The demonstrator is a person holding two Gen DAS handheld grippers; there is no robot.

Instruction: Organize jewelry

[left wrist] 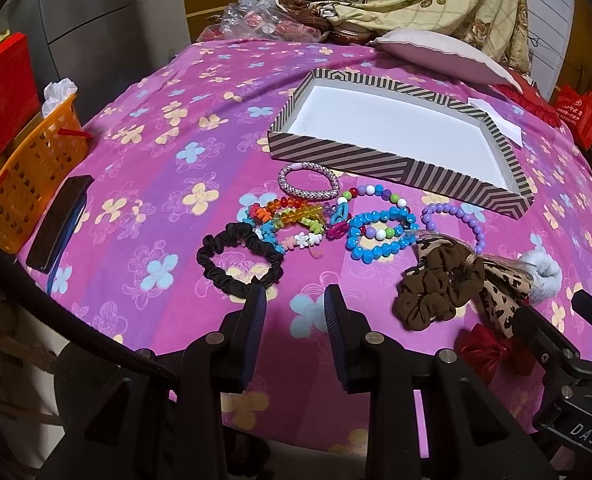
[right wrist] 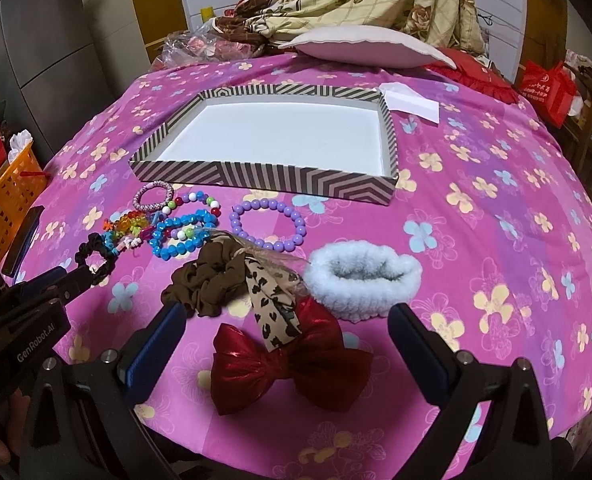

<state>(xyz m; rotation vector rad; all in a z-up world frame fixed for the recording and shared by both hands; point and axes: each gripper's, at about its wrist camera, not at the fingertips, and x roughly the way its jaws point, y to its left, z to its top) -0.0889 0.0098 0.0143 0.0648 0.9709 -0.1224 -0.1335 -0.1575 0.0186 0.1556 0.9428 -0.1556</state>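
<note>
Both grippers gape, left (left wrist: 294, 316) and right (right wrist: 288, 344) — red bow (right wrist: 288, 368), lower centre, looks soft, light; pinch its knot.

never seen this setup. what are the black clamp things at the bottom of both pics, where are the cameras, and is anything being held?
There is no robot here. A person holds one hand-held gripper in each hand, and a fisheye camera on each looks forward along its two fingers.

In the left wrist view, the left hand-held gripper is open, just short of the black scrunchie. In the right wrist view, the right hand-held gripper is open wide, with the red bow between its fingers. Neither holds anything.

On the pink flowered bedspread lie beaded bracelets, including a blue one and a purple one, plus a brown scrunchie and a fluffy white one. Behind them sits an empty striped box, probably where the items go.
</note>
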